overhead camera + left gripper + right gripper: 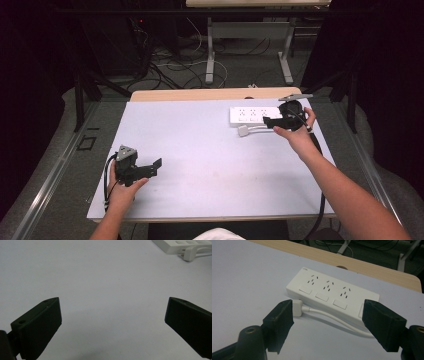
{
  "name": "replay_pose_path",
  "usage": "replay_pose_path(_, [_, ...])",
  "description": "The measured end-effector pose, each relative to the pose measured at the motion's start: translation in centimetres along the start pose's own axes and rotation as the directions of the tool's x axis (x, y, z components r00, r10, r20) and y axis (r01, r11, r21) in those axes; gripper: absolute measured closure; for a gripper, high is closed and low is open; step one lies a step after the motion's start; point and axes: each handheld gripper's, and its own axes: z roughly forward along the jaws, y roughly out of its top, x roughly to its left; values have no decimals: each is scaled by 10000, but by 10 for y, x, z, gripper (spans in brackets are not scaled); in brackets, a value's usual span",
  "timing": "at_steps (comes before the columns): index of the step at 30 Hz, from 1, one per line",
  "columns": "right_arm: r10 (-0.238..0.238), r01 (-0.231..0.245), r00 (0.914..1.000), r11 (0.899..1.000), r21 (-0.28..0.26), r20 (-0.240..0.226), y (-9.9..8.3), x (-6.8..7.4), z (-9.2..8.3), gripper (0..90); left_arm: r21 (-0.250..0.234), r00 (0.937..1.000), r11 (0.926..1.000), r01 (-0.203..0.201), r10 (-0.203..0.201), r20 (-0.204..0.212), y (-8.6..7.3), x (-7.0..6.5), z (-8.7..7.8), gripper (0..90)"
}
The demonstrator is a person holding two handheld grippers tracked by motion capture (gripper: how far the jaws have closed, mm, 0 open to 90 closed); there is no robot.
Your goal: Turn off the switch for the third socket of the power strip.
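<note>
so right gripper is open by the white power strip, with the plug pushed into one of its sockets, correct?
Not quite. The plug lies loose on the table beside the power strip, as the right gripper view shows. The right gripper is open near it.

Right gripper [268, 121] apparently open, beside power strip [250, 115]

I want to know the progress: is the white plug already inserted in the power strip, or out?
Out. The white plug lies on the table beside the power strip, and all three sockets are empty.
</note>
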Motion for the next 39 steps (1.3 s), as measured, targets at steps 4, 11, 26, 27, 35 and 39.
replay_pose_path(4, [-135, 136, 9999, 9999, 94, -97, 6, 2, 5, 279, -58, 10000, 10000, -8, 9, 12, 1, 0, -1, 6])
replay_pose_path(11, [-466, 468, 9988, 9988, 125, -164, 13, 3, 19, 315, -48, 9999, 10000, 80, -79, 62, 1, -1, 1, 6])
replay_pose_path(26, [-621, 620, 9981, 9977, 290, 49, 34, 5, 44, 363, -21, 10000, 10000, -8, 8, 71, 1, 0, 2, 7])
replay_pose_path(27, [-622, 620, 9980, 9976, 293, 77, 36, 5, 46, 363, -23, 10000, 10000, -15, 15, 67, 1, 0, 2, 6])
replay_pose_path(35, [-352, 357, 9993, 9976, 589, -104, 43, -3, 60, 393, 14, 10000, 10000, -64, 64, 36, 0, 1, 2, 6])
replay_pose_path(39, [-253, 254, 9997, 9977, 635, -19, 44, -8, 69, 401, 9, 10000, 10000, -28, 28, 0, -1, 2, 1, 6])
